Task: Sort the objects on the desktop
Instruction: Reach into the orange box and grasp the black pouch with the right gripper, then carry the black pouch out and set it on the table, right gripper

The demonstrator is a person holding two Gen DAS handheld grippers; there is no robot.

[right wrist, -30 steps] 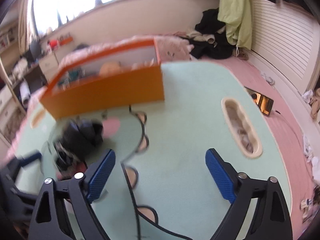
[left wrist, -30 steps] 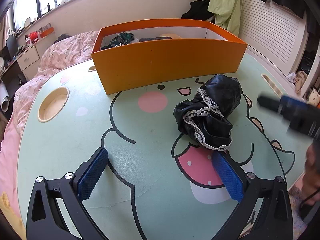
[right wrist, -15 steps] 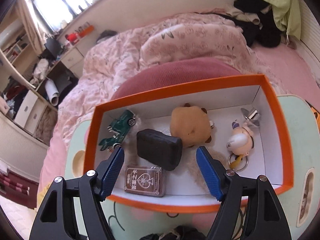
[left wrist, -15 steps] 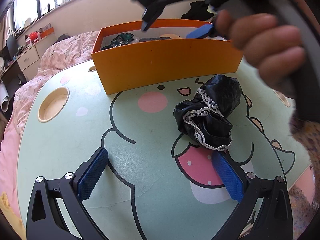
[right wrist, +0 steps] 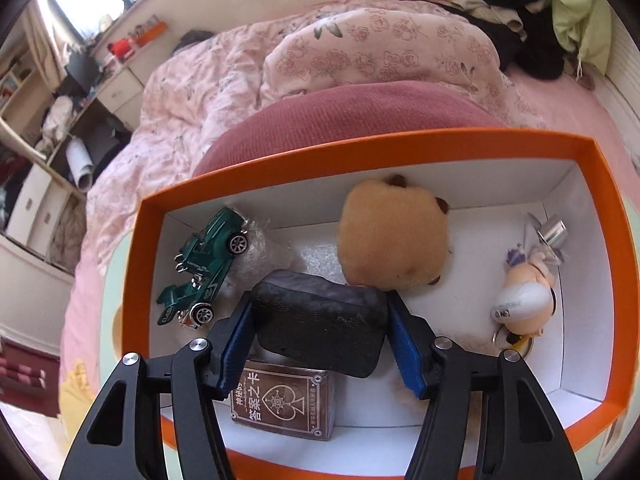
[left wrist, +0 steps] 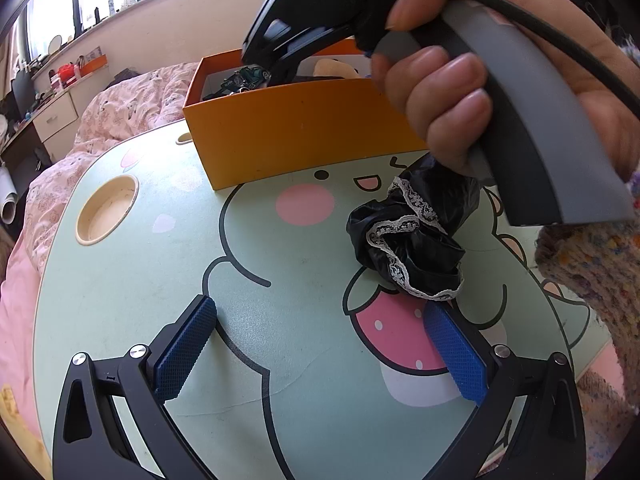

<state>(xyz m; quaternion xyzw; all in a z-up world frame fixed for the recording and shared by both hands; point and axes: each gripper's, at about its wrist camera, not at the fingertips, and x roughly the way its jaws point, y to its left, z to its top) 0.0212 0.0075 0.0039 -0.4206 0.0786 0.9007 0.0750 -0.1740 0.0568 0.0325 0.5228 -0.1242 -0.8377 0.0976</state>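
Note:
An orange box stands at the table's far side; it also shows in the left wrist view. Inside lie a black block, a green toy car, a tan plush, a brown card deck and a small figure keychain. My right gripper reaches down into the box, its blue pads against both ends of the black block. My left gripper is open and empty low over the table, just short of a black lace-trimmed cloth.
The green cartoon-print table has a round cup recess at the left. A pink quilted bed lies beyond the box. The hand holding the right gripper hangs over the cloth and the box's near wall.
My right gripper swung from the table's right side over the box, dropped in and closed around the black block. My left gripper has stayed still.

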